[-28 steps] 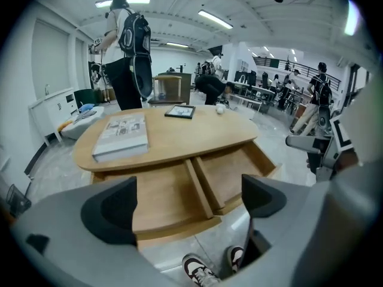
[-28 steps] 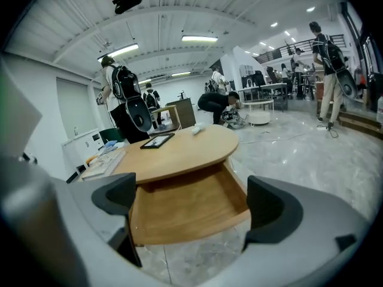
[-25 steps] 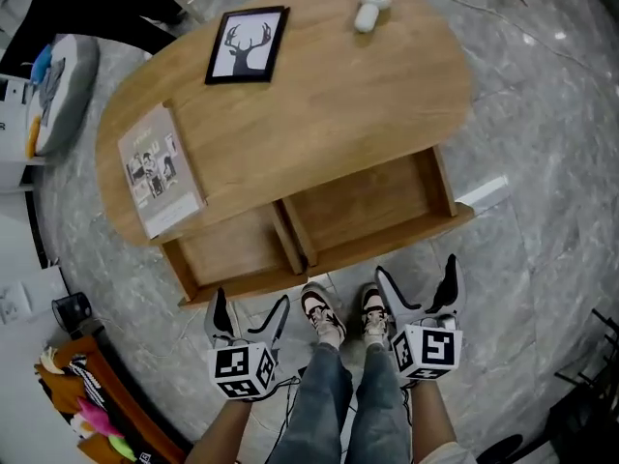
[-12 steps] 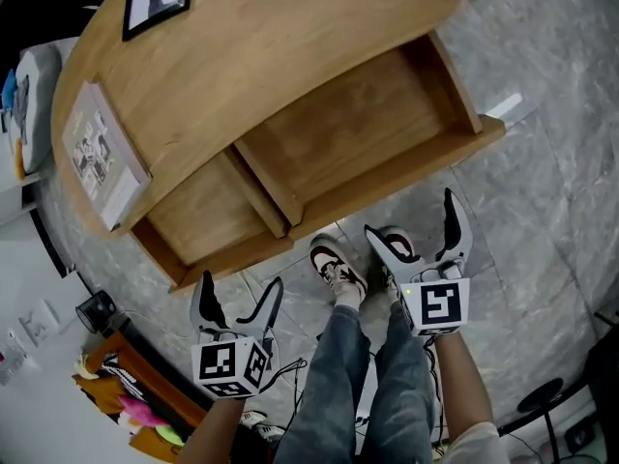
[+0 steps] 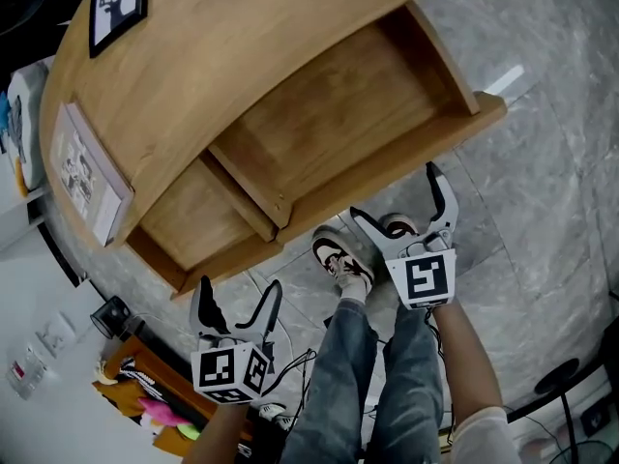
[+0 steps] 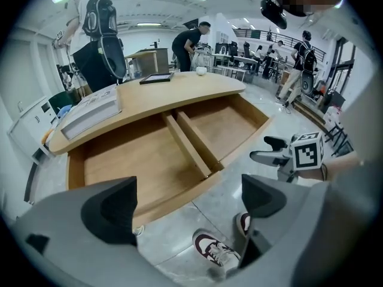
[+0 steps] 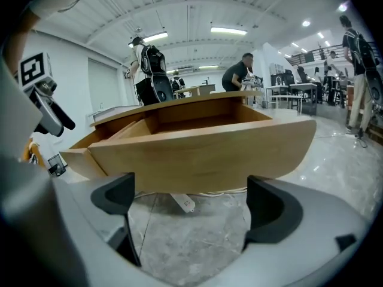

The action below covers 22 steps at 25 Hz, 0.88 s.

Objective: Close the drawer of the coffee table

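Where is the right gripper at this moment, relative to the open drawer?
In the head view the right gripper is at lower right, jaws apart and empty. It faces the drawer front panel near its right end, beside the person's shoes.

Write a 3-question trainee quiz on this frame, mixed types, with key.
1. True or false: the coffee table has its drawer pushed fully shut.
2. How many compartments does the drawer show? A) one B) two C) three
3. Short answer: what do the left tool and the right tool hold?

Key:
1. False. The drawer stands pulled out, its inside showing.
2. B. A wooden divider splits it in two.
3. Nothing. Both tools are open, with only the floor and the drawer front beyond their jaws.
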Each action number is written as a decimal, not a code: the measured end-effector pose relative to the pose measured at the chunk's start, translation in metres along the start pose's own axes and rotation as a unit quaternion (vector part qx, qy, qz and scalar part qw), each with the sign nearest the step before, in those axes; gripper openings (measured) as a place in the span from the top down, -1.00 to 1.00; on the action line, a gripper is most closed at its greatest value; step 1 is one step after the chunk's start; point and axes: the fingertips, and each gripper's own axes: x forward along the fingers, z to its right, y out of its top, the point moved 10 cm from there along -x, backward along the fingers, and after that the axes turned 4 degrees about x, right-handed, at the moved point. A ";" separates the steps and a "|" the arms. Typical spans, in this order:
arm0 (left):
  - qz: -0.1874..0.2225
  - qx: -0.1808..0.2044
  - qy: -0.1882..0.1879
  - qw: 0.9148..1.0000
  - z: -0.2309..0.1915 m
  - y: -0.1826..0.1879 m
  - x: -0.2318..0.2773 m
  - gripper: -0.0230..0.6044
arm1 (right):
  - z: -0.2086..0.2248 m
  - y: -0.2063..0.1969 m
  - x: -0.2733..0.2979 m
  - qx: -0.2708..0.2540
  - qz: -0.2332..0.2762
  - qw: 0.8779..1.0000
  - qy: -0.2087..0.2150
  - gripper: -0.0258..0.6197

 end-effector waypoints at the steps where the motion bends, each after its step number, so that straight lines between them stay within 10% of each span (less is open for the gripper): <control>1: -0.001 0.000 -0.002 1.000 0.001 0.000 0.001 -0.79 | 0.000 -0.001 0.003 -0.002 0.000 1.000 0.001 -0.90; 22: 0.009 -0.020 0.004 1.000 0.000 -0.006 0.007 -0.79 | 0.004 0.002 0.023 -0.020 0.023 0.999 0.009 -0.90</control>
